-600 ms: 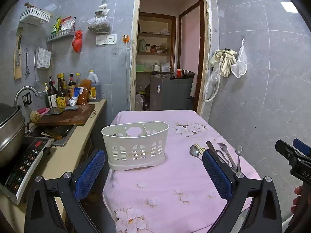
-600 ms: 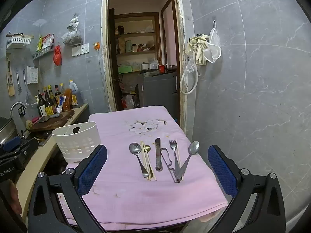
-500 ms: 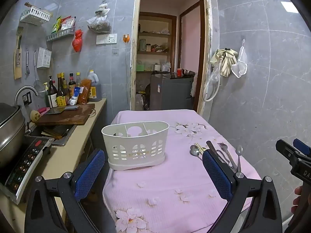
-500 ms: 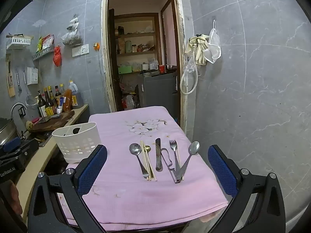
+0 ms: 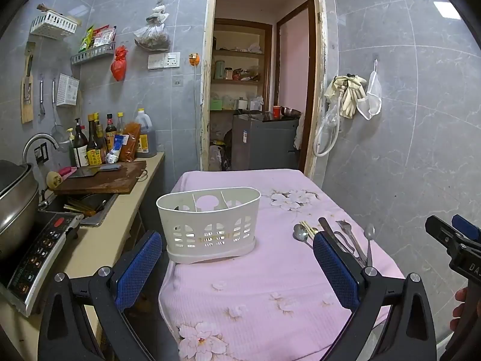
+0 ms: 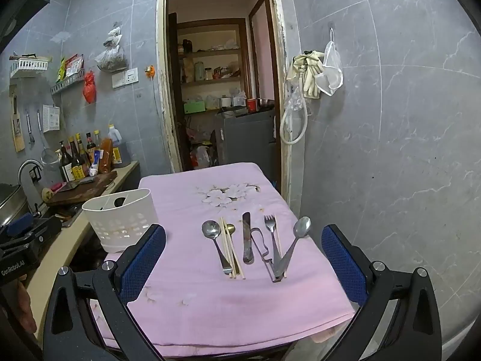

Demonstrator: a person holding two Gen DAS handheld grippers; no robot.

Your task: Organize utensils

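Steel utensils [image 6: 249, 243] lie in a row right of the white caddy [image 5: 209, 224] on the pink-clothed bench [image 6: 240, 303]. Both grippers, left [image 5: 237, 267] and right [image 6: 243, 267], hover with jaws wide open, empty. Best to take one handle end squarely. Only the left view shows the caddy's three compartments.

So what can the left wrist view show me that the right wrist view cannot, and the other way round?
Only the left wrist view shows the inside of the white basket, with its dividers and nothing in it that I can see, plus the stove panel and the left gripper, open. Only the right wrist view shows the whole row of utensils: spoon, chopsticks, knife, fork, second spoon, with the right gripper open in front of them. Both show the pink tablecloth, the basket and the doorway.
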